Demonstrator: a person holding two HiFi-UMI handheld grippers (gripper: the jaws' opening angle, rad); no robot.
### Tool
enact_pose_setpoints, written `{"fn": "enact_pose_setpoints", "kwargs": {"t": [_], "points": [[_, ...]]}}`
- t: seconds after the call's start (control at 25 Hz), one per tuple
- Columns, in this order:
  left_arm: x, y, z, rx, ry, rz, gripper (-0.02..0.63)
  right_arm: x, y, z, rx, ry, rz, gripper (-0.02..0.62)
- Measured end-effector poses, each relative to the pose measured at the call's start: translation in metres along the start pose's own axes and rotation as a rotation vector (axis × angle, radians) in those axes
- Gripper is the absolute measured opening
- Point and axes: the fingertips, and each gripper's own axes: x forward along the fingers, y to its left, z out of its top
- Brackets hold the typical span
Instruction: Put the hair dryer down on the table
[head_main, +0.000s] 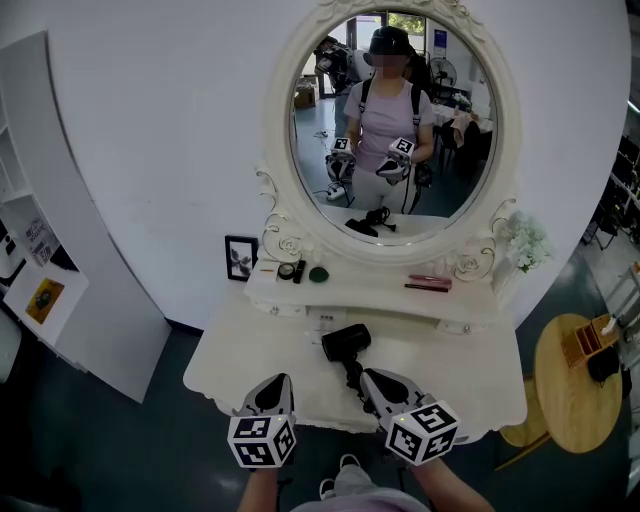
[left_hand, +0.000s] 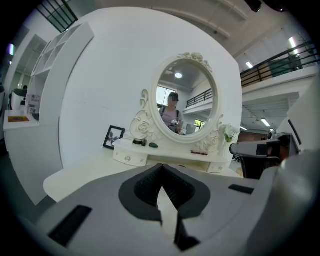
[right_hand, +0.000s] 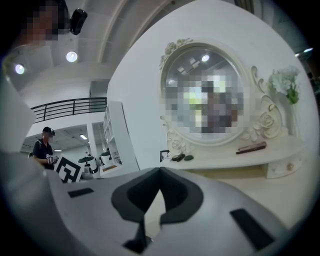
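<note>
1. We see the black hair dryer (head_main: 346, 341) lying on the white counter (head_main: 470, 370), in front of the low drawer shelf and below the oval mirror (head_main: 390, 130).
2. Its dark cord (head_main: 352, 373) trails toward the near edge and ends just beside the right gripper (head_main: 368, 380).
3. The right gripper's fingers are clenched together with nothing between them, and they hang apart from the dryer's body.
4. The left gripper (head_main: 278, 383) hovers over the near edge to the left of the dryer. Its fingers are also pressed tip to tip and empty.
5. On the shelf we see a small framed picture (head_main: 241, 257), a round dark compact (head_main: 287, 270), a green piece (head_main: 318, 274) and a flat pink item (head_main: 430, 283).
6. White flowers (head_main: 527, 242) stand at the shelf's right end, and a round wooden side table (head_main: 560, 400) sits further right.
</note>
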Motion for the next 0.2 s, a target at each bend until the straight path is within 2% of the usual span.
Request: {"fn": "enact_pose_setpoints", "kwargs": {"t": [0.2], "points": [[0.0023, -0.0004, 0.0014, 0.001, -0.005, -0.001, 0.0, 0.0024, -0.0026, -0.0001, -0.003, 0.004, -0.002, 0.002]]}}
